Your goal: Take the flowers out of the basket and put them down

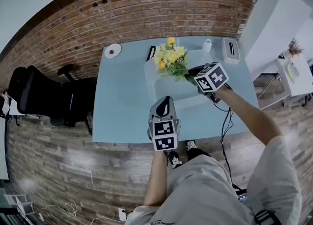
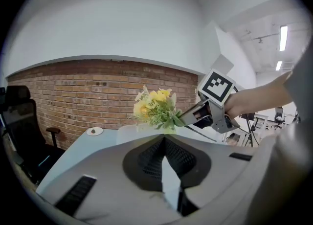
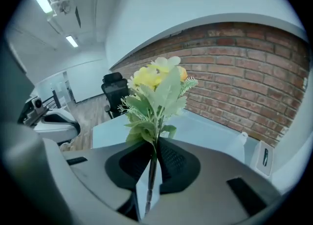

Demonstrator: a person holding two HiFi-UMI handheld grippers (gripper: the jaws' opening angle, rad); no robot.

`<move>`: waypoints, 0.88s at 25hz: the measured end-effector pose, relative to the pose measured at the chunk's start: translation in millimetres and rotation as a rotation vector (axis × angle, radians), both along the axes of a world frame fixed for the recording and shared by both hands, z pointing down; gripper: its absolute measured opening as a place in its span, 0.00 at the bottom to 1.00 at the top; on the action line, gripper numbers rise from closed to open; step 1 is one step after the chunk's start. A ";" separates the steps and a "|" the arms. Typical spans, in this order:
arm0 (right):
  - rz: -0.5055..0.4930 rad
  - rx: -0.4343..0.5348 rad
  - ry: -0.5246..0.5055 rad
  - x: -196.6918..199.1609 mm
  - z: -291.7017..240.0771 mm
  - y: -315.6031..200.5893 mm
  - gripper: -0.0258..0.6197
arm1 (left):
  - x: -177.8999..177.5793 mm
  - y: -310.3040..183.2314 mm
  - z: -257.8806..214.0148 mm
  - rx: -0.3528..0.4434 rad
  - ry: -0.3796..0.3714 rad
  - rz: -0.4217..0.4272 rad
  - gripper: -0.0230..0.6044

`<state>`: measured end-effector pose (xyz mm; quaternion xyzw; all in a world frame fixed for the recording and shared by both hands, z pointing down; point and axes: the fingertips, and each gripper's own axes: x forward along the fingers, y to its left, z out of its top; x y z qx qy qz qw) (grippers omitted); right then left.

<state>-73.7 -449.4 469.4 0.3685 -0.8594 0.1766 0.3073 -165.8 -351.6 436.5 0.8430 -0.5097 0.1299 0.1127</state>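
Right tool [image 3: 154,150] is clamped nearly shut on the flowers' [image 3: 156,87] thin stems, blooms straight ahead of it, above the table [image 1: 122,101]. Top-heavy, they could swivel or slip! Left tool [image 2: 165,143] closed, empty.

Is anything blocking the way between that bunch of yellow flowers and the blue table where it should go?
Nothing visible does. The right gripper holds the bunch of yellow flowers with green leaves by its stems over a pale rectangular container; the light blue table beside it lies bare.
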 end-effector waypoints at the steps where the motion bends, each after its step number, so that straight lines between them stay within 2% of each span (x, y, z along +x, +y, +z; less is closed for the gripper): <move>1: 0.028 0.011 -0.008 10.0 -5.1 1.4 0.14 | 6.1 1.5 0.6 0.001 0.002 0.016 0.06; 5: 0.147 0.047 -0.043 56.5 -19.3 12.9 0.14 | 32.0 8.7 6.3 -0.006 0.009 0.067 0.06; 11: 0.280 0.089 -0.093 119.5 -26.2 14.8 0.14 | 56.9 13.1 11.2 -0.018 -0.013 0.074 0.06; 15: 0.312 0.111 -0.118 150.2 -25.0 11.4 0.14 | 79.8 5.3 9.0 0.007 -0.011 0.062 0.06; 22: 0.375 0.108 -0.152 225.6 -17.6 8.5 0.14 | 146.3 -2.3 11.8 -0.002 0.000 0.063 0.06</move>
